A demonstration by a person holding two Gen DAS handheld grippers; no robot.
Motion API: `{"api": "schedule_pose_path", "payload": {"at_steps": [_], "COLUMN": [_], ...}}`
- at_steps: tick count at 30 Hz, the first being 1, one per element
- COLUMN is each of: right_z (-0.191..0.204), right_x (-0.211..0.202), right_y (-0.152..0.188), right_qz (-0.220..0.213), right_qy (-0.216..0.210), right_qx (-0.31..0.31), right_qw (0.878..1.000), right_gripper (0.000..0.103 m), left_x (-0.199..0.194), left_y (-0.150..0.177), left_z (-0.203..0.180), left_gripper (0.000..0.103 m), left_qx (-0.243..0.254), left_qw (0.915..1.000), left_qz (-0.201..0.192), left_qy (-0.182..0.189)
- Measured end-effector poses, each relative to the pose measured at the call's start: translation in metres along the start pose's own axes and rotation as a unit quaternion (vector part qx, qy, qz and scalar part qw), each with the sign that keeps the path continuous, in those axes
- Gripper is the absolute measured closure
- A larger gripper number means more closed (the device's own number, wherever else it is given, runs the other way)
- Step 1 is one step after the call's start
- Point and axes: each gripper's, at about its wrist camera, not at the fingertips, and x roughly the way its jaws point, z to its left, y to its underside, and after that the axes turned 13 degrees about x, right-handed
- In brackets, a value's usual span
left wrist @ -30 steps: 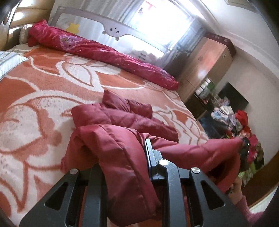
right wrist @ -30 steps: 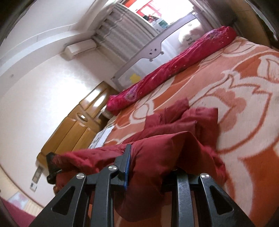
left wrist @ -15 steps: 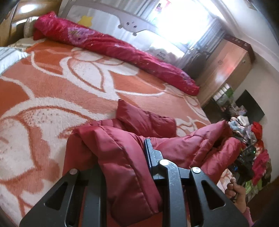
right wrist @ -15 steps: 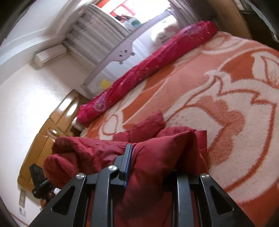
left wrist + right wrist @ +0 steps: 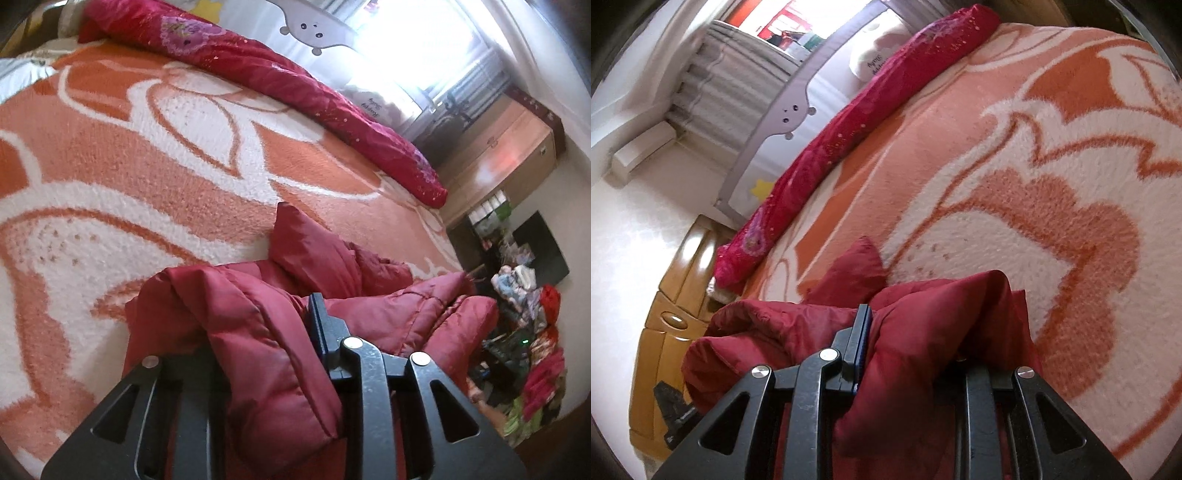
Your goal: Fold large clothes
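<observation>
A dark red puffer jacket (image 5: 354,295) lies bunched on the orange and white flowered blanket (image 5: 147,155) of a bed. My left gripper (image 5: 266,332) is shut on a thick fold of the jacket, which drapes over its left finger and hides it. My right gripper (image 5: 908,332) is shut on another fold of the same jacket (image 5: 923,314); the cloth covers its right finger. The jacket's far part (image 5: 849,273) rests on the blanket (image 5: 1034,166). The left gripper's body shows low at the left edge of the right wrist view (image 5: 672,410).
A long red rolled quilt (image 5: 295,85) lies along the far edge of the bed, by a grey bed rail (image 5: 783,99). A wooden cabinet (image 5: 498,147) stands beyond it. A heap of mixed clothes (image 5: 532,362) lies off the bed's side.
Both grippers have moved forward and down over the bed with the jacket held. The stretched fold between them has slackened and more of the jacket now rests on the blanket.
</observation>
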Motion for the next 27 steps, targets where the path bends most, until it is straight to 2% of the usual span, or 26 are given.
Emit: {"api": "schedule_pose_path", "payload": {"at_steps": [4, 8, 13, 16, 20, 21, 23, 27], "right_z": [0.001, 0.003, 0.004, 0.005, 0.004, 0.004, 0.007, 0.017], "right_x": [0.013, 0.02, 0.027, 0.029, 0.028, 0.027, 0.024, -0.011], "right_y": [-0.001, -0.001, -0.003, -0.003, -0.005, -0.006, -0.008, -0.012], "right_qz": [-0.003, -0.007, -0.012, -0.012, -0.006, -0.004, 0.002, 0.003], "right_qy": [0.013, 0.028, 0.038, 0.038, 0.028, 0.026, 0.02, -0.036], "right_qx": [-0.008, -0.02, -0.022, -0.025, -0.02, -0.02, -0.027, -0.008], "right_qw": [1.0, 0.999, 0.999, 0.999, 0.999, 0.999, 0.999, 0.999], "right_gripper": [0.081, 0.081, 0.08, 0.08, 0.078, 0.078, 0.076, 0.063], "left_x": [-0.018, -0.046, -0.087, -0.077, -0.028, -0.01, 0.01, 0.029], "left_y": [-0.001, 0.005, 0.018, 0.028, 0.045, 0.051, 0.061, 0.065], "left_z": [-0.01, -0.022, -0.049, -0.077, -0.103, -0.106, -0.107, -0.108], "left_gripper": [0.069, 0.047, 0.046, 0.044, 0.044, 0.044, 0.044, 0.044], "left_qx": [0.019, 0.033, 0.064, 0.109, 0.15, 0.155, 0.161, 0.168], "left_qw": [0.9997, 0.9985, 0.9948, 0.9926, 0.9884, 0.9872, 0.9836, 0.9771], "left_qz": [-0.017, -0.043, -0.077, -0.046, 0.02, 0.04, 0.048, 0.046], "left_qy": [-0.001, -0.003, 0.021, 0.028, 0.018, -0.004, -0.067, -0.122]}}
